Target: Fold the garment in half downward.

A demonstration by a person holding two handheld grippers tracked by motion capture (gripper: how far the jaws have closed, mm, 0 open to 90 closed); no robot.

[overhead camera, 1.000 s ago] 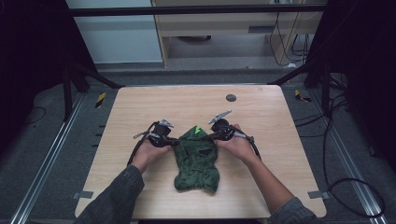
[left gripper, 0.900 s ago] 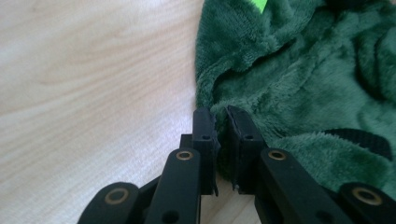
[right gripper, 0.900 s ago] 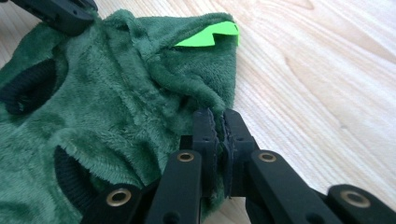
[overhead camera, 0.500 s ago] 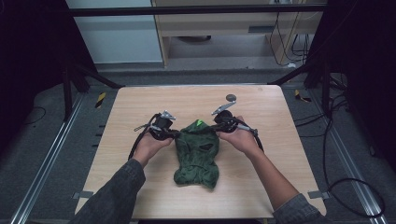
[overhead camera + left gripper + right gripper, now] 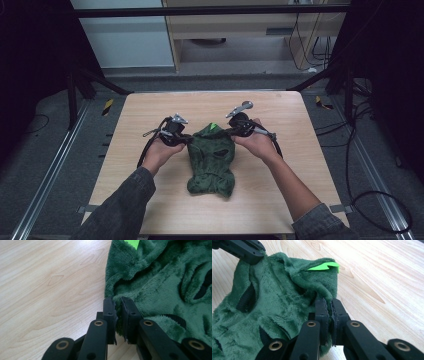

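L gripper (image 5: 119,305) pinching edge of green fleece garment (image 5: 212,159), jaws pressed together on fabric w/ thin fold between. R gripper (image 5: 330,307) doing same at opposite top corner, near bright green tag (image 5: 324,266). Garment hanging from both grips, lower part resting crumpled on table (image 5: 150,110) centre. Judging: grasp done, lift underway; spreading flat or folding not yet done.
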